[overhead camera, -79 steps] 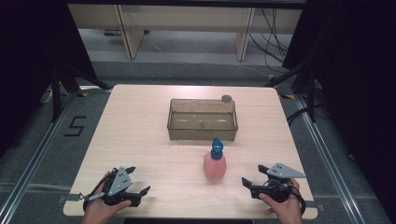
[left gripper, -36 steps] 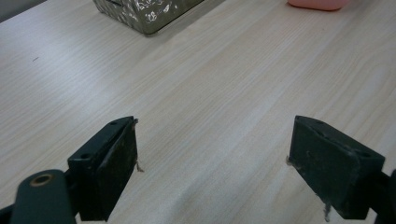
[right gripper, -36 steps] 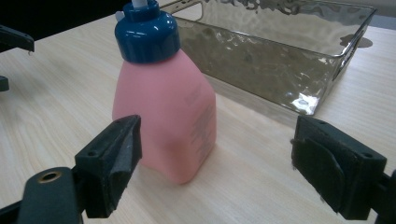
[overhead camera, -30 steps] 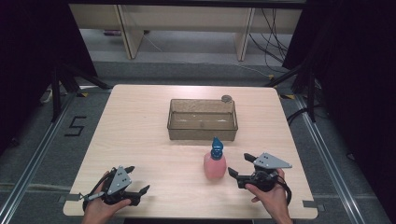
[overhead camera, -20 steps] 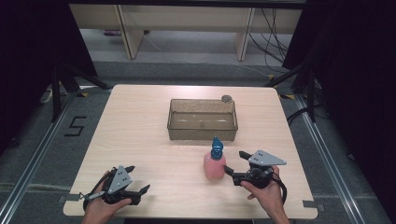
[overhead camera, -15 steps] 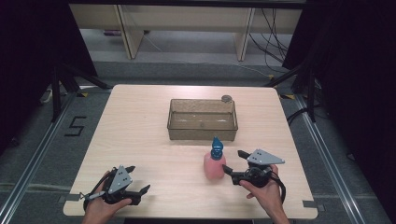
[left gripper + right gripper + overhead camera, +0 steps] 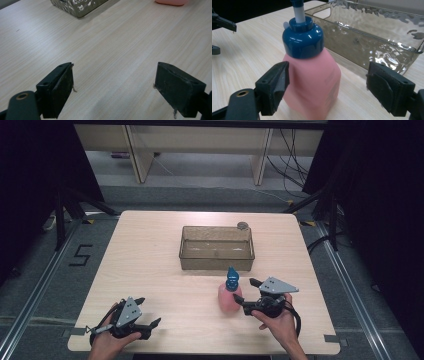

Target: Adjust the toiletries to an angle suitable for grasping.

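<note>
Black foam pads (image 7: 277, 85) of the right gripper (image 7: 329, 87) stood spread wide on either side of the pink pump bottle (image 7: 310, 80), one pad just beside its flank and the other well apart from it, neither visibly pressing on it; in the high view the right gripper (image 7: 245, 296) lay just beside the bottle (image 7: 229, 297), on the side away from the left gripper, with the person's right hand (image 7: 275, 320) wrapped round its body and a grey three-cornered plate (image 7: 278, 285) on top; the bottle stood upright on the wooden table (image 7: 150, 260), its dark blue collar (image 7: 302, 37) and blue pump head (image 7: 231, 279) uppermost; beyond the bottle, near it but not touching, sat the clear smoky plastic bin (image 7: 217, 248), and a small round grey thing (image 7: 242, 225) rested at the bin's far corner; the left gripper (image 7: 113, 87) had its fingers (image 7: 62, 87) spread with only bare table between them, the bin's corner (image 7: 77, 6) and a sliver of the bottle's base (image 7: 171, 2) far ahead of them; seen from above, the left gripper (image 7: 147, 312) rested well apart from the bottle, near the table's front edge, held in the left hand (image 7: 107, 345).
</note>
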A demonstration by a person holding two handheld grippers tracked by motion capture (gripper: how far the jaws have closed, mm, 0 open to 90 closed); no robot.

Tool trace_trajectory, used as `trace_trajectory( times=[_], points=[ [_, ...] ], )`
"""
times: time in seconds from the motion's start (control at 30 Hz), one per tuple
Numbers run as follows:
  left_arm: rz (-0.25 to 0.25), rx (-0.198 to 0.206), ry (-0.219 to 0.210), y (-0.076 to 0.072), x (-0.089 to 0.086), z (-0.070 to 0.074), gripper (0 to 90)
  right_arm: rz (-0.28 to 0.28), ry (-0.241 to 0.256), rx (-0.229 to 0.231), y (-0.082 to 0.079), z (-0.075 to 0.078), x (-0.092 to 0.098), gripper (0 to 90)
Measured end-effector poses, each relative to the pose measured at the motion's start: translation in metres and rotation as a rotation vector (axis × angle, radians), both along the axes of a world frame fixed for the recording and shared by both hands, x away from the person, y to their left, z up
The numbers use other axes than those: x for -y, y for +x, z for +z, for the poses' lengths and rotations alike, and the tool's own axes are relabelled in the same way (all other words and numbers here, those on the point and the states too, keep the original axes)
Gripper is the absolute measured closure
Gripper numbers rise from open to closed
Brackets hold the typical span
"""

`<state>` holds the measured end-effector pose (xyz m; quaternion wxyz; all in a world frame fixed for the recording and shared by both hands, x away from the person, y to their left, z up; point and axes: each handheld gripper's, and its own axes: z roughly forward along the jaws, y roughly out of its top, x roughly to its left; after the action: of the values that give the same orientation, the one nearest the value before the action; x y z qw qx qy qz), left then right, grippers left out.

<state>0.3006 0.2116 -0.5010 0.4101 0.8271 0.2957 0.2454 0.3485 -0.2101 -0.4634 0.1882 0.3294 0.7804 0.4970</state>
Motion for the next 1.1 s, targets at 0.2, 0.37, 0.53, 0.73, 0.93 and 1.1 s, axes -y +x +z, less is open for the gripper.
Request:
trace_trajectory(
  times=[0.2,0.37,0.53,0.73,0.93,1.1],
  points=[
    [-0.005,-0.005,0.005,0.000,0.000,0.000,15.0,0.023,0.047,-0.023,-0.001,0.003,-0.008,22.1],
    [-0.005,-0.001,0.025,-0.001,-0.001,0.001,14.9,0.045,0.038,0.012,0.002,0.004,-0.012,23.1],
    [-0.005,0.000,0.007,-0.001,-0.001,0.001,14.9,0.048,0.040,0.023,0.004,0.006,-0.018,24.7],
    [-0.012,-0.003,0.022,-0.001,-0.002,0.001,15.0,0.060,0.046,0.030,0.006,0.005,-0.022,26.0],
    [-0.009,-0.003,-0.008,-0.001,0.000,0.000,14.9,0.077,0.055,0.022,0.008,0.005,-0.025,29.9],
    [-0.013,-0.006,-0.007,-0.002,0.000,0.001,15.0,0.094,0.064,0.023,0.010,0.006,-0.029,33.7]
  ],
)
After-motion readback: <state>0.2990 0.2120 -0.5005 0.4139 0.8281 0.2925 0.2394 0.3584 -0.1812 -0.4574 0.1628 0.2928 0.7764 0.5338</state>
